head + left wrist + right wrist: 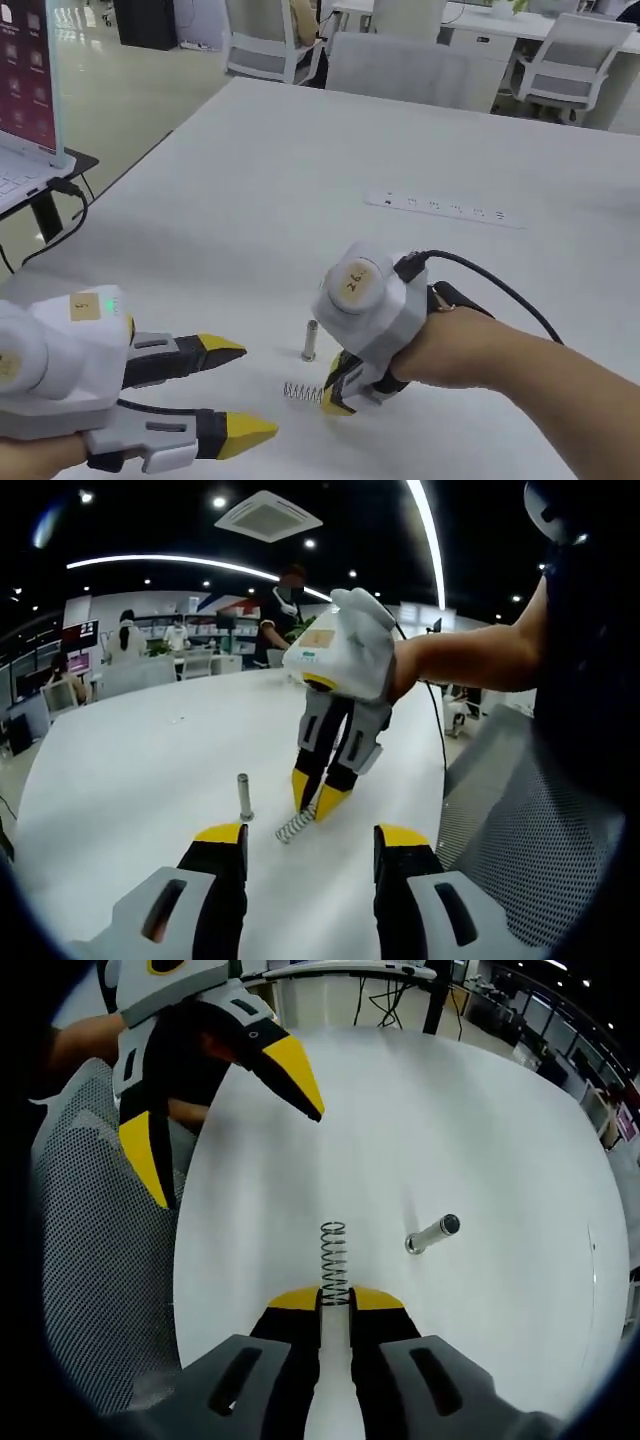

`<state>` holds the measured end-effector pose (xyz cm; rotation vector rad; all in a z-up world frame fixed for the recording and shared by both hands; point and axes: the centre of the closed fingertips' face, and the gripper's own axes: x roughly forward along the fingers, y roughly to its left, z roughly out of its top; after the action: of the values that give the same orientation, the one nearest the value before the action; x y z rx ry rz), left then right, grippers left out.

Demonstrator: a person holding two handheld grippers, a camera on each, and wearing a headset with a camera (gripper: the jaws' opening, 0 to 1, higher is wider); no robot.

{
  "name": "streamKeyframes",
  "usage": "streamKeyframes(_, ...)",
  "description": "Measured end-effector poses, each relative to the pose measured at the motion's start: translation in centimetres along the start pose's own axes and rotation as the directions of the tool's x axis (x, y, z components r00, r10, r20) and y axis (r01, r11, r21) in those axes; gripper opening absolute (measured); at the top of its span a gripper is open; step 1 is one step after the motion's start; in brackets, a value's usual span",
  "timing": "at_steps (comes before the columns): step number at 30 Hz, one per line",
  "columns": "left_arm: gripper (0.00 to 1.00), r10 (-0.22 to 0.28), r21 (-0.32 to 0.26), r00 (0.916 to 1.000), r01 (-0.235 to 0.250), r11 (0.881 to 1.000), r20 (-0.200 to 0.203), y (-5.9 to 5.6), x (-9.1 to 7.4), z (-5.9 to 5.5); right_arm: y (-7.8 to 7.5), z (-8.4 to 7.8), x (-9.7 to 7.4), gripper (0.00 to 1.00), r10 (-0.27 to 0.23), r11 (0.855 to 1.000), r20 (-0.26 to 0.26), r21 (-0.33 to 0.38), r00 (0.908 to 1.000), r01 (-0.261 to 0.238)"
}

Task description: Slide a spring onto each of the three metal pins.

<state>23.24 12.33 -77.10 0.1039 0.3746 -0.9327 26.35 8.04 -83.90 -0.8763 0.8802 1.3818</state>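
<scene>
The right gripper (335, 393) is down on the desk (300, 180), just beside the pin (310, 340), with its yellow tips pressed nearly together on one end of the spring (300, 391). The spring lies flat on the desk on the person's side of the pin, close to its foot but not touching it. The pin stands upright on its own. The left gripper (248, 388) hangs further out from the pin on the same near side, its tips spread wide and holding nothing.

The weak spot, to my eye, is the hold. The tips have only the last few coils, so the rest of the spring sticks out free. When it is lifted and turned upright, that free length will likely sag or wobble, and the open end could miss the top of the pin and catch on its edge. A pinch this thin could also let the spring pivot or flick out from between the tips. Squeezing harder to stop that could crush the end coils.

The pin is the other worry. I see nothing fixing it to the desk, so I take it as standing loose. A sideways push from the spring or from a tip would probably knock it over, and being round it would roll away. With the left gripper apart from the pin, nothing steadies it, and bringing that gripper closer carries its own chance of a bump
</scene>
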Motion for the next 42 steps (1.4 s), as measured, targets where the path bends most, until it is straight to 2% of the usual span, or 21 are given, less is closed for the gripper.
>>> streamKeyframes(10, 0.43, -0.090, 0.033, 0.9956, 0.091, 0.995, -0.027, -2.0, 2.4, 0.5, 1.3, -1.9, -2.5, 0.08, 0.004, 1.000, 0.001, 0.004, 1.0000, -0.004)
streamKeyframes(16, 0.40, -0.155, 0.053, 0.9867, 0.158, 0.986, -0.048, -3.2, 3.7, 0.6, 2.2, -2.9, -4.0, 0.08, 0.014, 1.000, -0.005, 0.019, 0.9999, -0.014)
streamKeyframes(21, 0.39, -0.188, 0.071, 0.9807, 0.192, 0.979, -0.054, -3.7, 4.5, 1.0, 3.0, -3.5, -5.1, 0.08, 0.021, 0.999, -0.010, 0.025, 0.9997, -0.021)
streamKeyframes(24, 0.38, -0.208, 0.083, 0.9768, 0.212, 0.974, -0.050, -4.1, 4.9, 1.5, 3.4, -3.5, -6.0, 0.08, 0.025, 0.999, -0.007, 0.023, 0.9997, -0.024)
streamKeyframes(31, 0.32, -0.248, 0.102, 0.9672, 0.253, 0.962, -0.055, -4.9, 5.5, 1.8, 3.9, -3.0, -7.1, 0.08, 0.024, 1.000, 0.004, 0.013, 0.9997, -0.024)
streamKeyframes(42, 0.17, -0.283, 0.137, 0.9579, 0.287, 0.948, -0.048, -5.7, 5.7, 2.1, 4.6, -2.2, -7.6, 0.08, 0.038, 0.999, 0.018, -0.016, 0.9991, -0.038)
